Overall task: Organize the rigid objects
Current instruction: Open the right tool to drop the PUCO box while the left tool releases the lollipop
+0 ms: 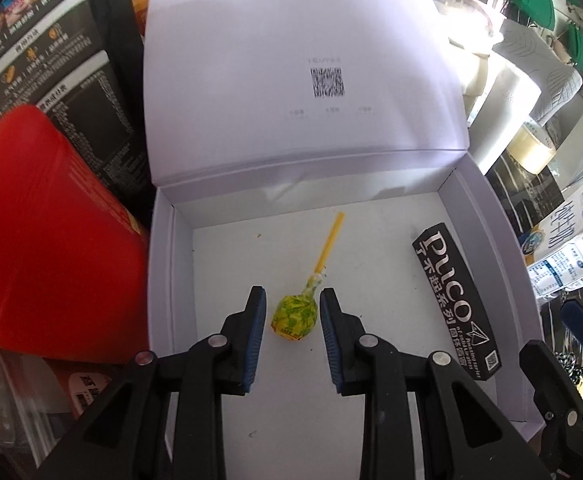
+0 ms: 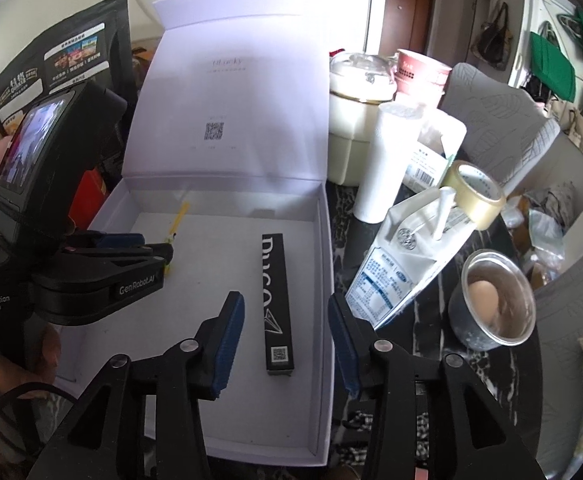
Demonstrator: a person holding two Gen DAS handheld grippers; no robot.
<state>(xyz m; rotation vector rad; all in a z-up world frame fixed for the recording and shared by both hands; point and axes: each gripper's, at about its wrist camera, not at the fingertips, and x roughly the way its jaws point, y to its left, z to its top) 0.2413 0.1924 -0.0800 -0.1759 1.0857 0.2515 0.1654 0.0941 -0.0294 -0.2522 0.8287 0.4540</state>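
A white box [image 1: 163, 280] with its lid raised lies open; it also shows in the right wrist view [image 2: 325, 264]. Inside lie a yellow-green wrapped lollipop [image 1: 294, 316] with a yellow stick and a long black Pulco box [image 1: 457, 300], seen too in the right wrist view [image 2: 277, 300]. My left gripper [image 1: 293, 300] is open, its blue pads either side of the lollipop head without touching it. My right gripper [image 2: 285, 312] is open and empty above the black box's near end. The left gripper [image 2: 163, 256] hides the lollipop head in the right wrist view.
A red tin [image 1: 43, 240] and black snack bags [image 1: 51, 60] stand left of the box. To the right are a milk carton [image 2: 403, 256], a tape roll [image 2: 477, 194], a paper towel roll [image 2: 387, 160], a cream pot [image 2: 355, 120] and a metal cup holding an egg [image 2: 495, 300].
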